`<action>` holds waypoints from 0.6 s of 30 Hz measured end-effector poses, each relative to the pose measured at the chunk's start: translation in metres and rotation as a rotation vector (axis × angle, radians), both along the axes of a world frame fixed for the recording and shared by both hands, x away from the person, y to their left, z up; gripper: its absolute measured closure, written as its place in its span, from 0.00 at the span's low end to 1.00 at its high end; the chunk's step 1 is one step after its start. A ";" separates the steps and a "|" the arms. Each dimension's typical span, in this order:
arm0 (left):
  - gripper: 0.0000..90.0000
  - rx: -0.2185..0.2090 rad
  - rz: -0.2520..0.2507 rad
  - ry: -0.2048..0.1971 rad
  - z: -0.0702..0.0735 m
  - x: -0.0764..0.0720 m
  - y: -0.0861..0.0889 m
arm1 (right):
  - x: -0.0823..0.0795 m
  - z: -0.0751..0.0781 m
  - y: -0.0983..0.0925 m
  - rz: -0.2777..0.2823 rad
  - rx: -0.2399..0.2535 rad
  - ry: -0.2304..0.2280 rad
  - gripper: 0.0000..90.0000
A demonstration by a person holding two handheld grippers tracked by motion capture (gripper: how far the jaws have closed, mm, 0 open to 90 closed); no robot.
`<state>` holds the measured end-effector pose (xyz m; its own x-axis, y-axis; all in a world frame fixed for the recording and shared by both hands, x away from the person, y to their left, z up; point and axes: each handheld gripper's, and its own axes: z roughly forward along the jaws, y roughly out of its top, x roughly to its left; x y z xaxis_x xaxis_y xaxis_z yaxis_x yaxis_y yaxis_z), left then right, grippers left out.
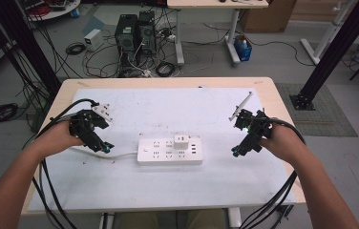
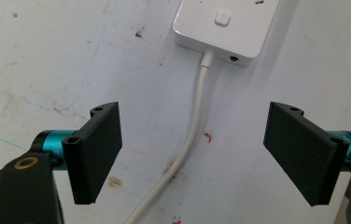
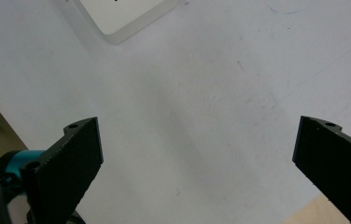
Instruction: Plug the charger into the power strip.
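Left claw: I see my left claw (image 1: pixel 102 145) at the worktop's left side, held in the left hand (image 1: pixel 60 136). Its jaws stand wide apart with nothing between them but the cord lying below on the sheet. In the left gripper view the claw (image 2: pixel 192 154) looks down along the cord toward the strip's end.

Right claw: my right claw (image 1: pixel 238 150) hangs at the right side in the right hand (image 1: pixel 280 138), well apart from the strip. Jaws spread wide, gripping nothing. In the right gripper view the claw (image 3: pixel 197 163) is over bare sheet, with a corner of the strip (image 3: pixel 122 16) at the top edge.

Strip: I make out a white power strip (image 1: pixel 169 150) lying flat near the middle of the worktop, between my two claws. In the left gripper view its near end (image 2: pixel 225 28) carries a square button.

Adapter: a small white adapter (image 1: pixel 182 141) sits plugged on the strip's top, toward its right half.

Cord: a white cord (image 1: pixel 120 154) leaves the strip's left end and runs left, passing under my left claw; it curves down between the jaws (image 2: pixel 192 135) in the left gripper view.

Worktop: a wooden worktop (image 1: pixel 282 119) covered by a white sheet (image 1: pixel 168 109), scuffed and marked with small red flecks near the cord.

Plug: a white plug (image 1: pixel 102 111) lies just behind my left claw.
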<state>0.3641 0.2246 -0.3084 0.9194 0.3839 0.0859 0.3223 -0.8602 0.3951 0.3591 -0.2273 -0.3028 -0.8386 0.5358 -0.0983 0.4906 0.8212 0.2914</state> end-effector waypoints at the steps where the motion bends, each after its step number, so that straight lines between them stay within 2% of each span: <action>1: 0.22 0.004 -0.001 0.001 0.001 -0.001 -0.001 | 0.000 -0.002 0.000 0.005 0.001 -0.001 0.01; 18: 0.22 0.017 -0.009 0.001 0.000 -0.001 -0.005 | 0.000 -0.008 0.004 0.014 -0.009 -0.007 0.01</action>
<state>0.3634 0.2198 -0.3086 0.9227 0.3745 0.0918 0.3151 -0.8696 0.3802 0.3589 -0.2236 -0.3113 -0.8451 0.5235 -0.1085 0.4775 0.8303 0.2873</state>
